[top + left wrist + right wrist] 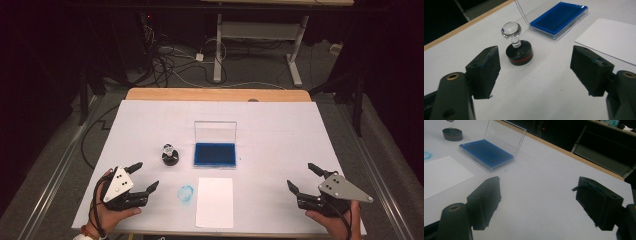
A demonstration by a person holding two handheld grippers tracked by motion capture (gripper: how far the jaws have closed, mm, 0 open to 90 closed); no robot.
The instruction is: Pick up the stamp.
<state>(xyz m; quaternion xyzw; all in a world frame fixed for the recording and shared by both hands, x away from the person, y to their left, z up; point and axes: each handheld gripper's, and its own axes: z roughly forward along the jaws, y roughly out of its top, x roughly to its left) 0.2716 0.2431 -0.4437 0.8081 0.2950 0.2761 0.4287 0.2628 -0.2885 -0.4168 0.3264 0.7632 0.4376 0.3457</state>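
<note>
Two grippers wait over a white table laid out with an ink pad, paper and stamp

The blue ink pad, lid upright, sits mid-table; the paper sheet lies just in front of it. The left gripper, jaws wide, holds nothing near the stamp, which stands left of the pad; the right gripper, also wide, is empty

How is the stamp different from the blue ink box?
The stamp is round and black with a clear knob on top; the ink pad is a flat blue rectangle. The stamp stands upright; the ink pad lies low with its clear lid open. Both sit on the white table, untouched.
</note>
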